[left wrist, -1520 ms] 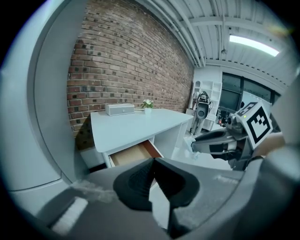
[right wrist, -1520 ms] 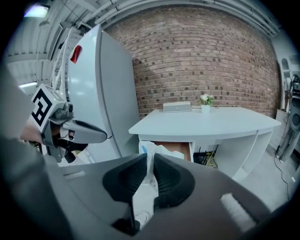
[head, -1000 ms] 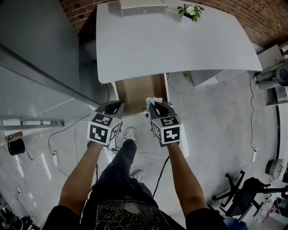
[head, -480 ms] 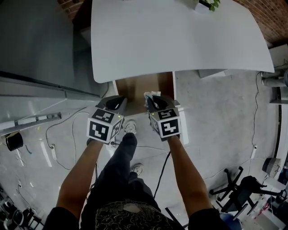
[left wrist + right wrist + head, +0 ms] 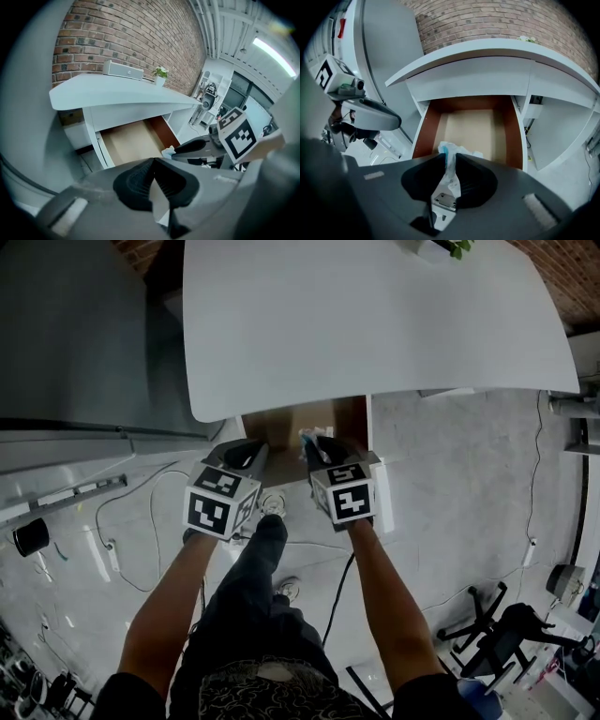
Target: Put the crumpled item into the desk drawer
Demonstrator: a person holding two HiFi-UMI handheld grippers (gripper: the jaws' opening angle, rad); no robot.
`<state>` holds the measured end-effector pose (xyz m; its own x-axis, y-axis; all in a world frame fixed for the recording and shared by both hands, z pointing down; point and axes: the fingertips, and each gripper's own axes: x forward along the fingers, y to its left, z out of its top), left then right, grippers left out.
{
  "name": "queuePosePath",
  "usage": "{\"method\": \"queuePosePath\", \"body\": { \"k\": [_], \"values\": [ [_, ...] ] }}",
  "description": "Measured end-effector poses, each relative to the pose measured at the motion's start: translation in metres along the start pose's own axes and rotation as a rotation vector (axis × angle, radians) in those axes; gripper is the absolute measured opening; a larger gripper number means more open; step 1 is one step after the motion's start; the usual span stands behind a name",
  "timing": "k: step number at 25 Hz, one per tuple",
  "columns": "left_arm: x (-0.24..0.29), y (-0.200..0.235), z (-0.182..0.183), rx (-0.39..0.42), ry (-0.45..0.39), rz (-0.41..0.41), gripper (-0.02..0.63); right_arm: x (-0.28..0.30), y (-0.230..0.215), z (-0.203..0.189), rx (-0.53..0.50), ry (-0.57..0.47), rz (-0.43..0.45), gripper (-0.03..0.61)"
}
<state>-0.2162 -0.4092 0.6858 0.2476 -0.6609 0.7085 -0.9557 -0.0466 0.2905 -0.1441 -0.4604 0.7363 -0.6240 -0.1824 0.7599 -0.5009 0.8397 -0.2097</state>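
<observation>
A: Head view, against one second back?
B: The white desk top (image 5: 375, 324) is filling more of the frame, and the green potted plant (image 5: 448, 246) is now sitting cut off at the top edge. Both grippers are lying closer to the open desk drawer with brown wooden walls (image 5: 281, 423). The right gripper (image 5: 314, 442) is reaching over its front rim, with the left gripper (image 5: 247, 448) just beside it.
A: And the item?
B: The crumpled white item with a blue streak (image 5: 312, 436) is showing at the right gripper's tip, over the drawer's front edge.
A: Left gripper view?
B: The left gripper (image 5: 152, 161) is keeping its jaws together at the tips, with nothing between them. The desk drawer (image 5: 129, 140) is lying ahead. The crumpled white item (image 5: 168, 151) is poking from the right gripper (image 5: 178, 150).
A: Right gripper view?
B: The jaws of the right gripper (image 5: 450, 157) have just been opening, yet both pads are pressing the crumpled white item (image 5: 457, 151). It is filling the narrow gap and bulging past the tips, above the near end of the desk drawer (image 5: 471, 129).
</observation>
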Motion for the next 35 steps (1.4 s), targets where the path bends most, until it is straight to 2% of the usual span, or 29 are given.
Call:
{"method": "queuePosePath", "body": {
  "k": [3, 11, 20, 26, 35],
  "values": [
    [0.003, 0.000, 0.000, 0.003, 0.007, -0.007, 0.003, 0.001, -0.002, -0.001, 0.016, 0.002, 0.001, 0.110],
    [-0.006, -0.008, 0.015, 0.024, 0.006, -0.025, 0.003, -0.020, -0.002, 0.010, 0.045, -0.015, -0.020, 0.106],
    [-0.028, -0.039, 0.049, 0.102, -0.035, -0.056, 0.003, -0.075, -0.013, 0.052, 0.076, -0.126, -0.088, 0.095],
    [-0.036, -0.063, 0.079, 0.143, -0.070, -0.064, 0.003, -0.112, -0.017, 0.080, 0.058, -0.190, -0.098, 0.095],
    [-0.061, -0.080, 0.139, 0.181, -0.175, -0.061, 0.003, -0.172, -0.032, 0.126, 0.072, -0.312, -0.164, 0.086]
  ]
}}
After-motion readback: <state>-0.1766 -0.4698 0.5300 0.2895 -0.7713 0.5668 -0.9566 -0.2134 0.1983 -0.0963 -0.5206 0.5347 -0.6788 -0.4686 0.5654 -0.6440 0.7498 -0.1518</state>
